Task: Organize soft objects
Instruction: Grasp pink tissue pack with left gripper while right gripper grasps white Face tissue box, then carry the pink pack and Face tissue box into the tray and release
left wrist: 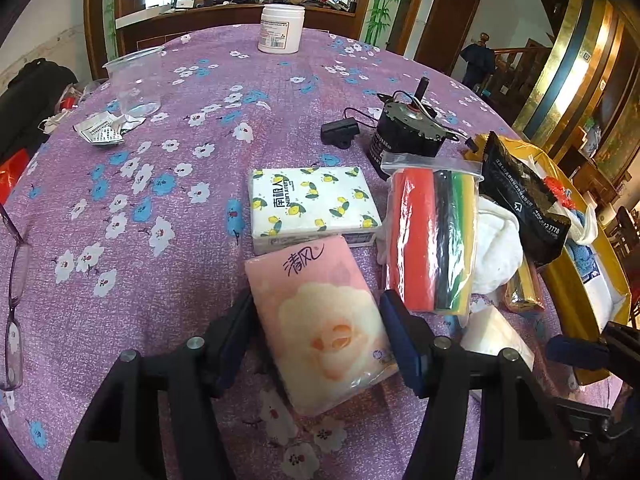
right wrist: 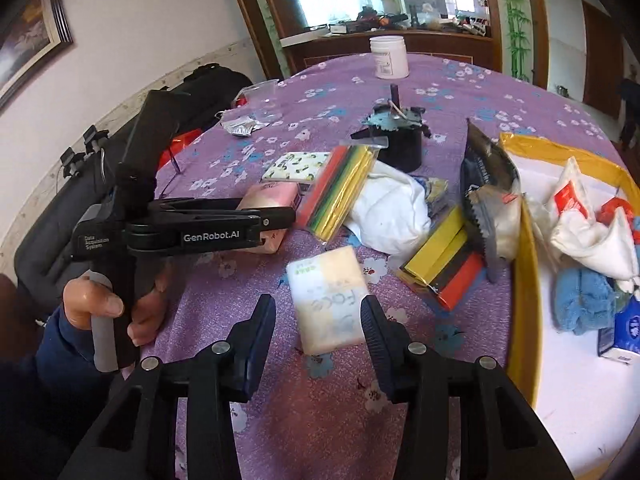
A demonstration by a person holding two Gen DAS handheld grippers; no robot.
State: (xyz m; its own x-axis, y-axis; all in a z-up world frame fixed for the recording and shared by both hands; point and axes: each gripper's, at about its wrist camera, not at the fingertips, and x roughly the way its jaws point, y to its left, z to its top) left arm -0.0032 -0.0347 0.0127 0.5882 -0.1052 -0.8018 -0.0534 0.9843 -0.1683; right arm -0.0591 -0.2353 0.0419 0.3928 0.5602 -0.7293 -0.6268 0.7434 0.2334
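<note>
A pink tissue pack [left wrist: 324, 320] with a rose print lies on the purple floral tablecloth between the open fingers of my left gripper [left wrist: 316, 304]; the pads stand beside its edges. It also shows in the right wrist view [right wrist: 270, 200], with the left gripper [right wrist: 280, 216] around it. My right gripper [right wrist: 318, 312] is open around a white and yellow face-tissue pack [right wrist: 330, 300], which also shows in the left wrist view [left wrist: 496, 340]. A lemon-print tissue pack [left wrist: 314, 206] lies behind the pink one.
A bag of coloured cloths [left wrist: 434, 240], a white towel [right wrist: 390, 208], a black pouch [left wrist: 520, 204] and a second bag of coloured cloths [right wrist: 444, 264] lie nearby. A yellow-rimmed box [right wrist: 526, 272] at the right holds soft items. A black motor [left wrist: 404, 128], plastic cup [left wrist: 134, 84], white jar [left wrist: 280, 28] and glasses [left wrist: 16, 280] are on the table.
</note>
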